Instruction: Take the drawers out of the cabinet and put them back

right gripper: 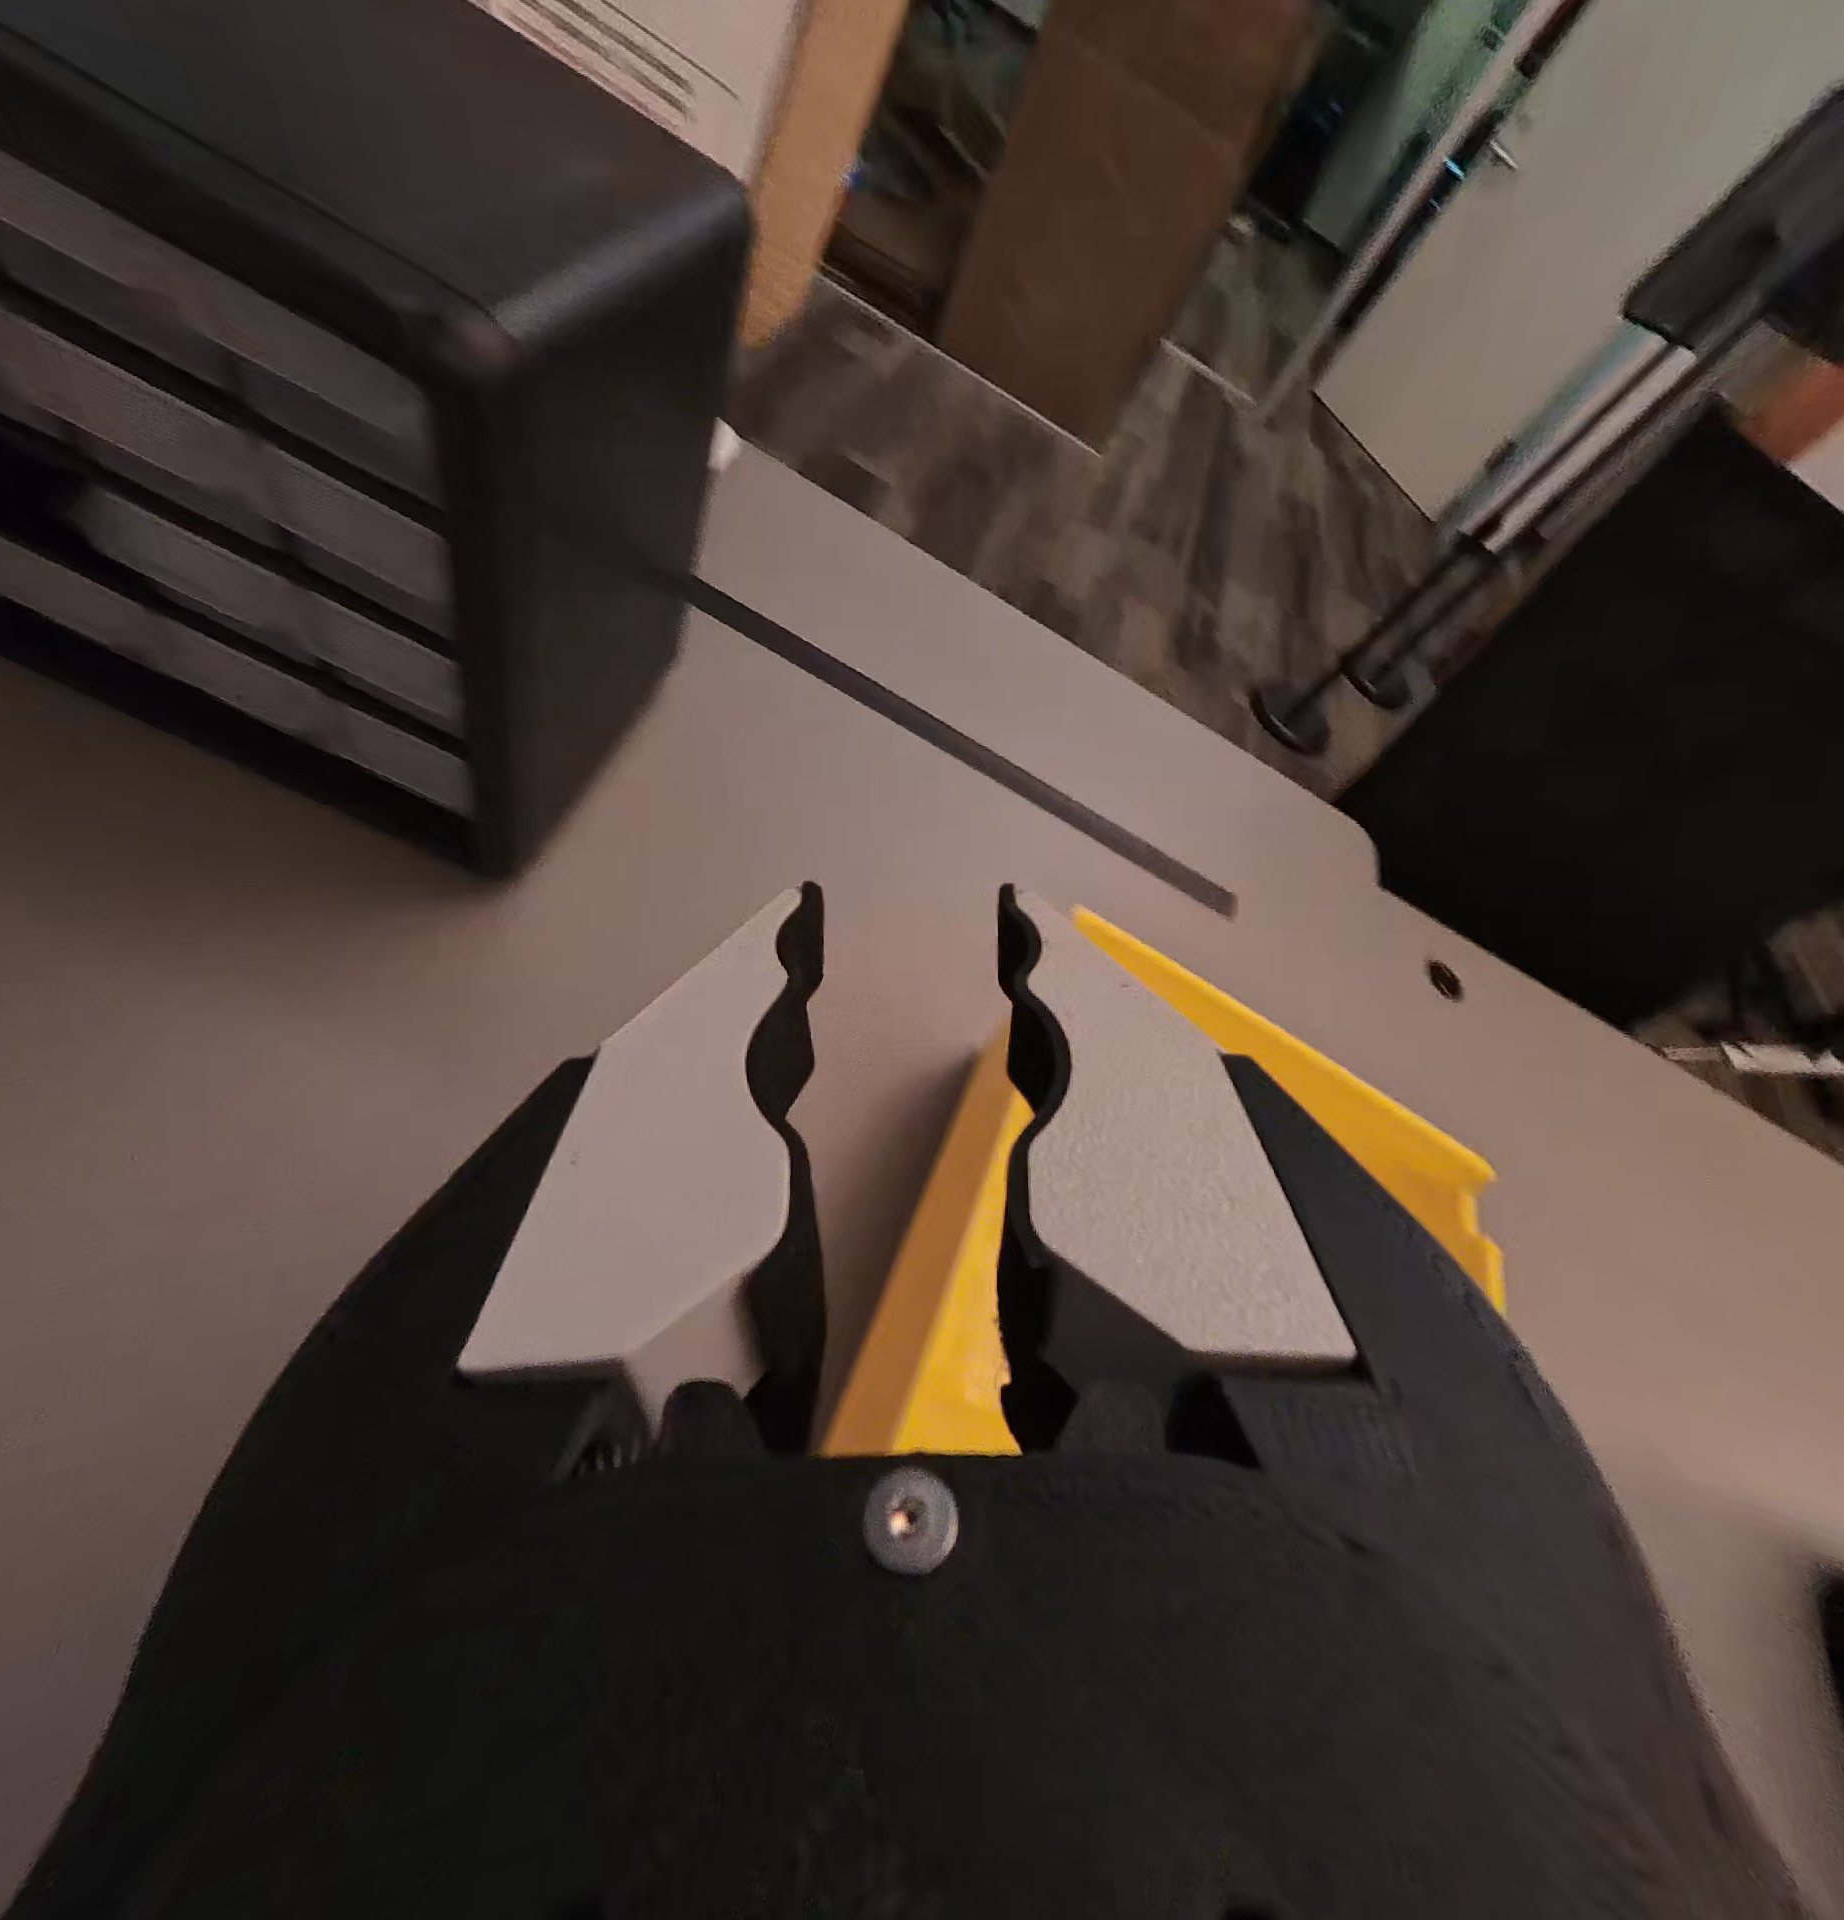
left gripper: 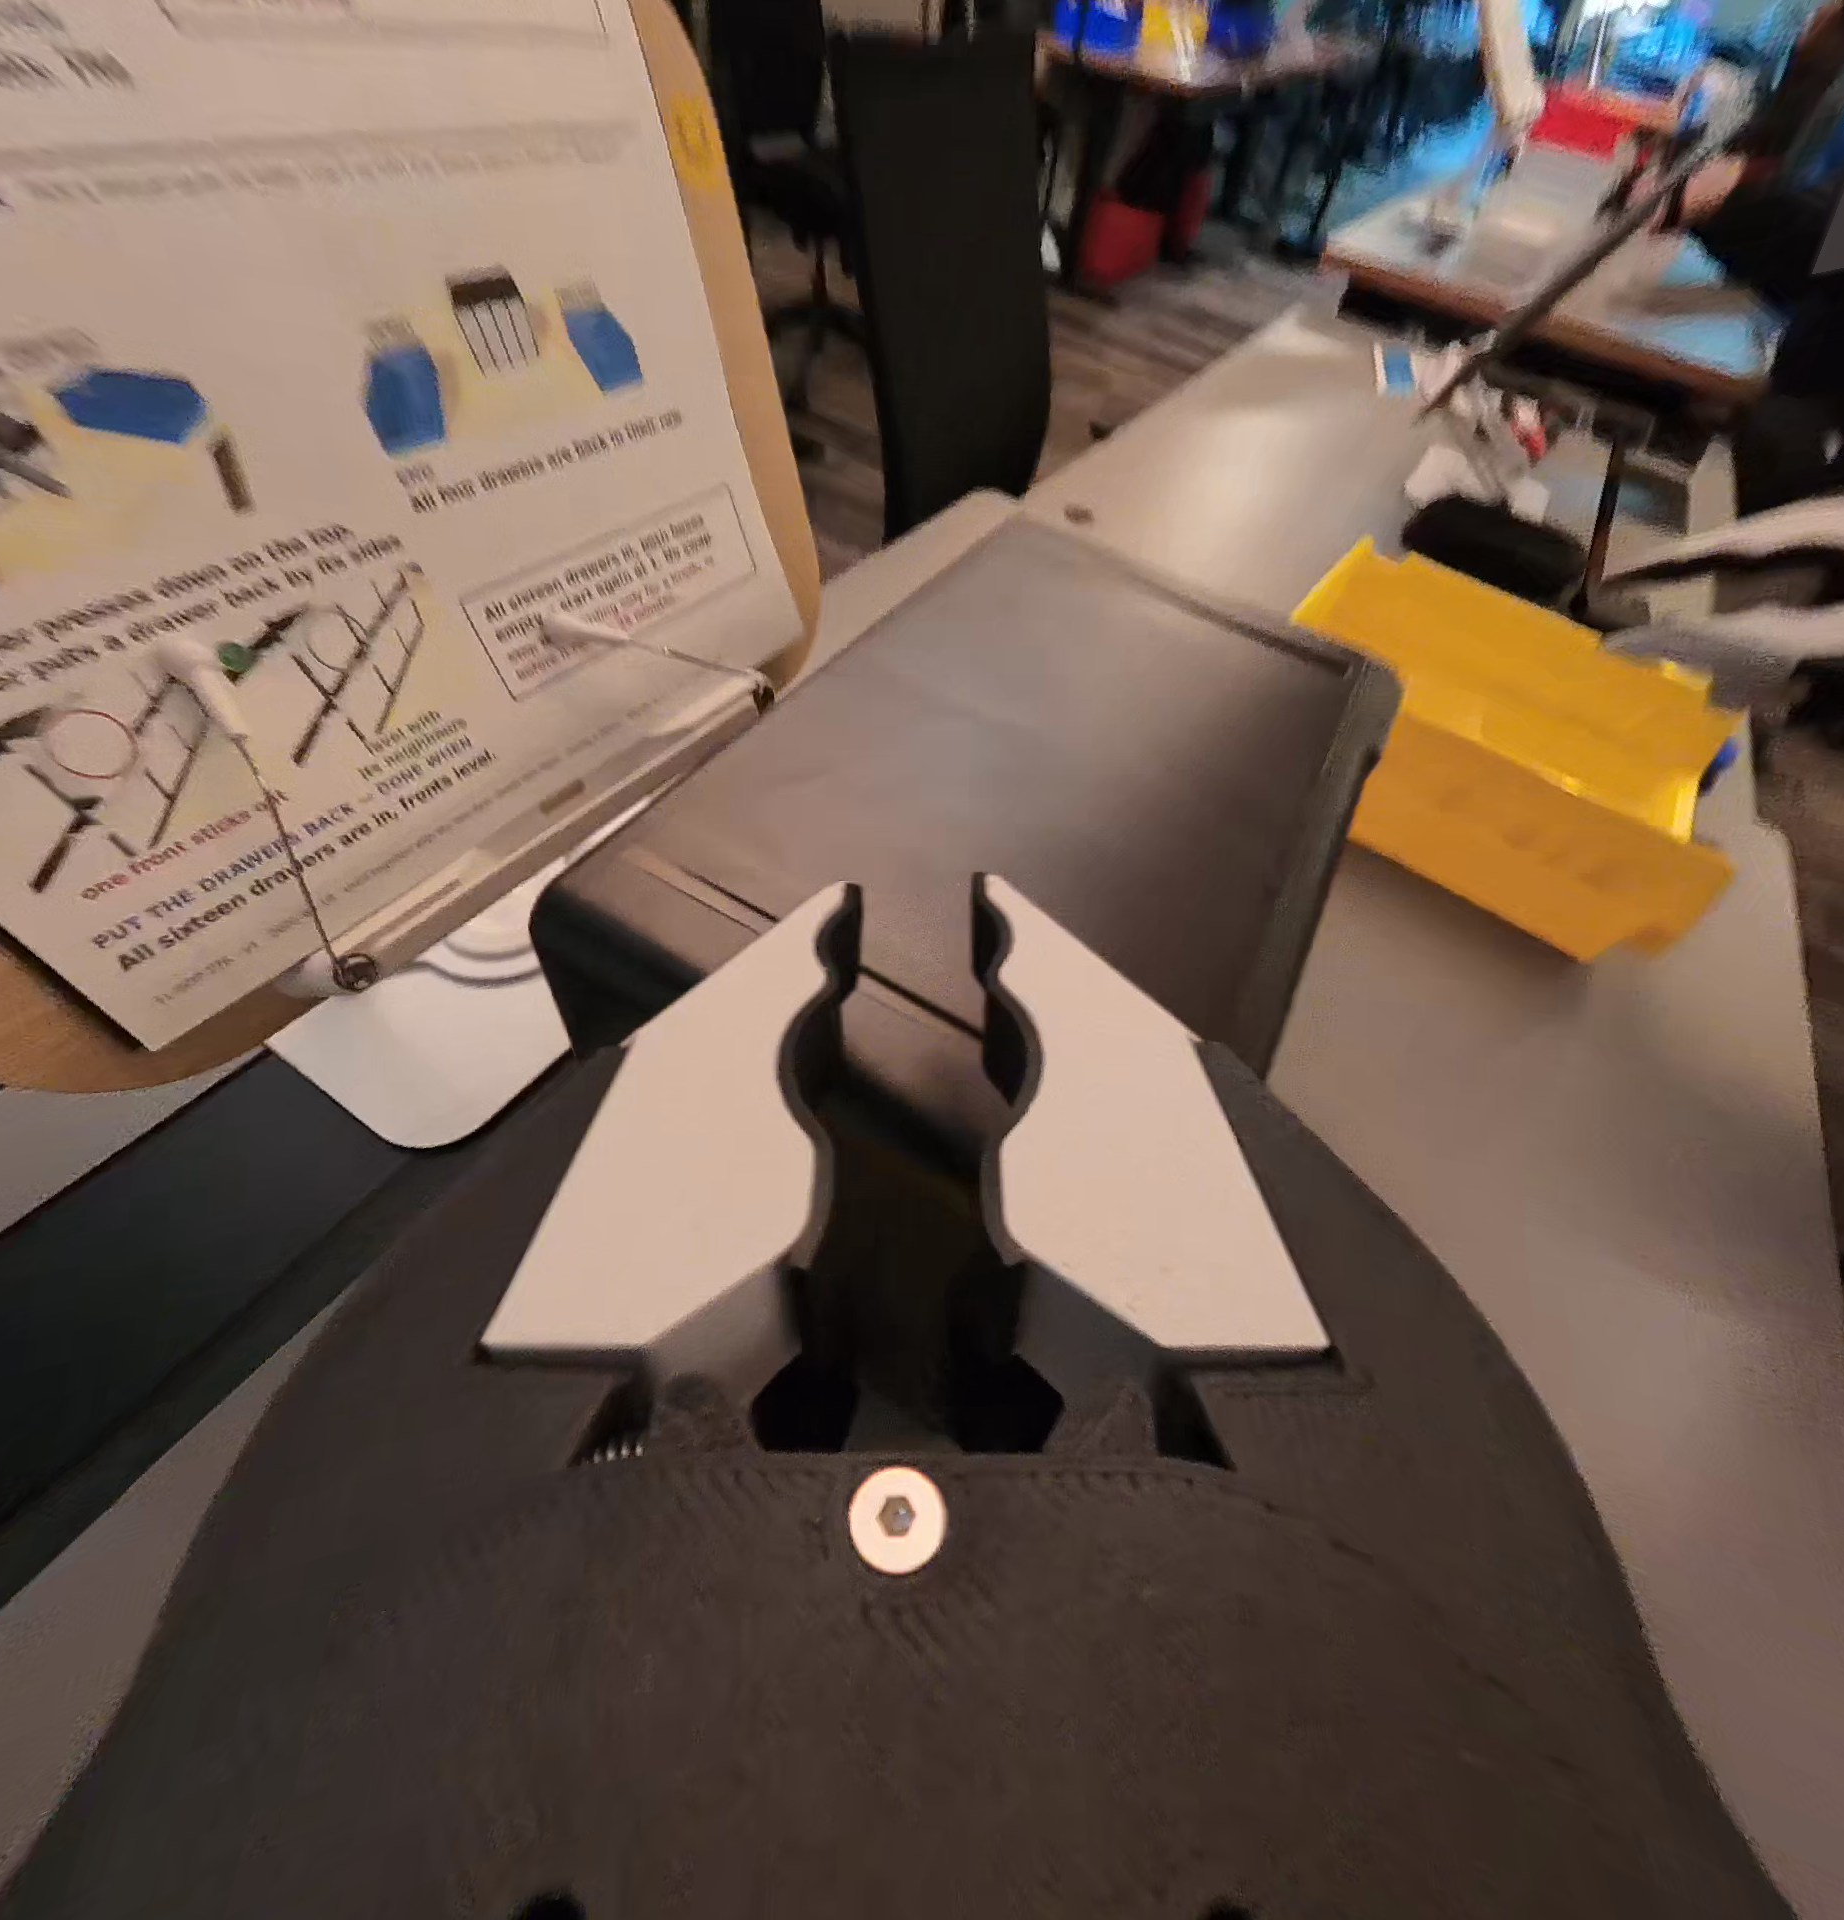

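The black cabinet (left gripper: 1001,727) stands on the grey table; the left wrist view shows its flat top. My left gripper (left gripper: 916,894) hovers over the front edge of that top, jaws apart with nothing between them. In the right wrist view the cabinet (right gripper: 544,436) is at the upper left, with grey drawer fronts (right gripper: 274,561) stacked in it. My right gripper (right gripper: 910,899) is low over the table (right gripper: 274,1039), jaws apart. A yellow drawer (right gripper: 928,1309) lies under it, passing beneath the right finger (right gripper: 1157,1195). Yellow drawers (left gripper: 1500,769) also sit to the right of the cabinet.
A printed instruction sheet on a wooden stand (left gripper: 326,468) leans left of the cabinet. A blurred grey sleeve (left gripper: 1749,592) is beyond the yellow drawers. The table edge (right gripper: 1313,810) and dark floor lie behind, with chairs and other tables further back.
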